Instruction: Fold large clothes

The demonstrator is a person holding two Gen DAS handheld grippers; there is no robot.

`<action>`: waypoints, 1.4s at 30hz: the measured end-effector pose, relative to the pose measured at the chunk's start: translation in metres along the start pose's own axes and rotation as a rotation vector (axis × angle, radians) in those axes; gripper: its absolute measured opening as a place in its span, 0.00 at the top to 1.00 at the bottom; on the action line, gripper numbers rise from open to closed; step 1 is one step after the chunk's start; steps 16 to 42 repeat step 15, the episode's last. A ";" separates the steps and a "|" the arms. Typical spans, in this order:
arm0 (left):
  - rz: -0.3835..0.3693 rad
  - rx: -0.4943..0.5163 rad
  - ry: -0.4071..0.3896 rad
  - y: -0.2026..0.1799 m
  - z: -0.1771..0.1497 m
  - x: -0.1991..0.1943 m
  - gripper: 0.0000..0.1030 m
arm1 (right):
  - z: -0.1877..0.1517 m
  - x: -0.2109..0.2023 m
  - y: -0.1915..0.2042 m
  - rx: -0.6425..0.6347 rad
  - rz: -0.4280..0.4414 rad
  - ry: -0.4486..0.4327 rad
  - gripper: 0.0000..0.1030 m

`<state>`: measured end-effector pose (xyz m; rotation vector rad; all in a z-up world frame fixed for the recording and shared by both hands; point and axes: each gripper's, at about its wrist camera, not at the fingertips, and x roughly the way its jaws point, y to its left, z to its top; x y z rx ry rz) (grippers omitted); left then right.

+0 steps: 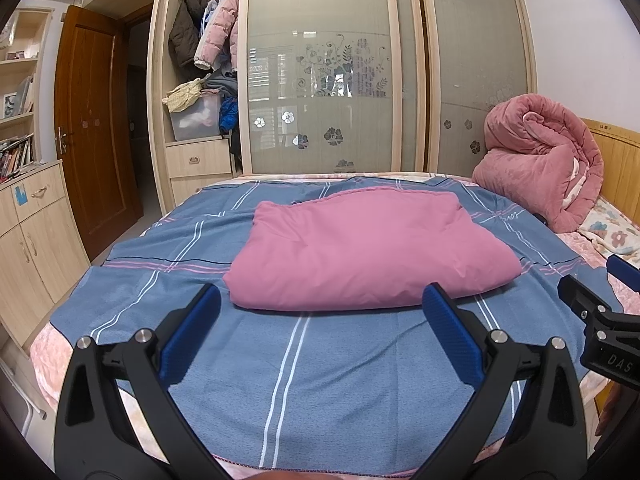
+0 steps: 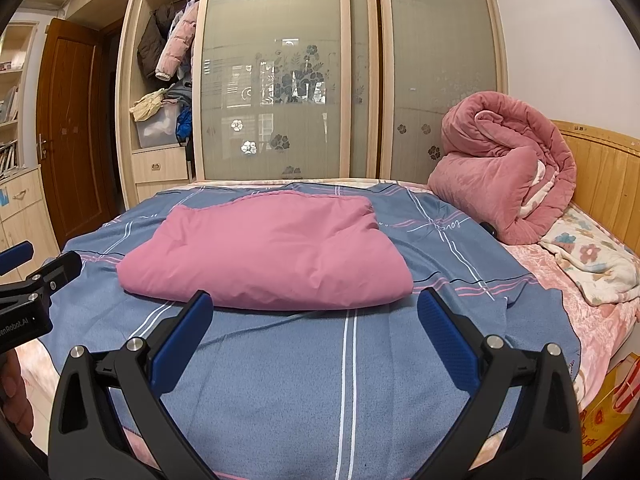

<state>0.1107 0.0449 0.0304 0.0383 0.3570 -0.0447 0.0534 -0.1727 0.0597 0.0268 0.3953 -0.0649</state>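
A pink folded cloth [image 1: 368,248] [image 2: 268,256] lies as a thick rectangle in the middle of the bed, on a blue striped sheet [image 1: 280,380] [image 2: 320,380]. My left gripper [image 1: 322,300] hovers open just short of the cloth's near edge, nothing between its blue pads. My right gripper [image 2: 314,308] is open too, held before the same near edge, empty. Each gripper shows in the other's view: the right one [image 1: 600,300] at the right edge, the left one [image 2: 36,268] at the left edge.
A rolled pink quilt [image 1: 540,164] [image 2: 504,172] sits at the bed's far right by the wooden headboard [image 2: 600,168], with a floral blanket [image 2: 592,256] beside it. A wardrobe [image 1: 320,72] with sliding glass doors stands behind the bed. A brown door [image 1: 92,120] and cabinets [image 1: 32,240] are at left.
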 end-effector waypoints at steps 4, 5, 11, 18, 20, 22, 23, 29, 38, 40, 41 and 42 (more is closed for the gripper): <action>0.001 -0.004 0.002 0.000 -0.001 0.001 0.02 | 0.000 0.000 0.000 0.000 0.000 0.002 0.01; 0.001 -0.005 0.002 0.000 0.000 0.001 0.02 | -0.001 0.000 0.000 -0.001 0.001 0.002 0.01; -0.014 -0.012 0.018 0.002 0.001 0.003 0.02 | -0.002 0.001 -0.002 -0.002 0.002 0.004 0.01; -0.021 -0.018 0.022 0.004 0.000 0.004 0.02 | -0.002 0.002 0.001 -0.004 0.004 0.006 0.01; -0.021 -0.018 0.022 0.004 0.000 0.004 0.02 | -0.002 0.002 0.001 -0.004 0.004 0.006 0.01; -0.021 -0.018 0.022 0.004 0.000 0.004 0.02 | -0.002 0.002 0.001 -0.004 0.004 0.006 0.01; -0.021 -0.018 0.022 0.004 0.000 0.004 0.02 | -0.002 0.002 0.001 -0.004 0.004 0.006 0.01; -0.021 -0.018 0.022 0.004 0.000 0.004 0.02 | -0.002 0.002 0.001 -0.004 0.004 0.006 0.01; -0.021 -0.018 0.022 0.004 0.000 0.004 0.02 | -0.002 0.002 0.001 -0.004 0.004 0.006 0.01; -0.021 -0.018 0.022 0.004 0.000 0.004 0.02 | -0.002 0.002 0.001 -0.004 0.004 0.006 0.01; -0.021 -0.018 0.022 0.004 0.000 0.004 0.02 | -0.002 0.002 0.001 -0.004 0.004 0.006 0.01; -0.021 -0.018 0.022 0.004 0.000 0.004 0.02 | -0.002 0.002 0.001 -0.004 0.004 0.006 0.01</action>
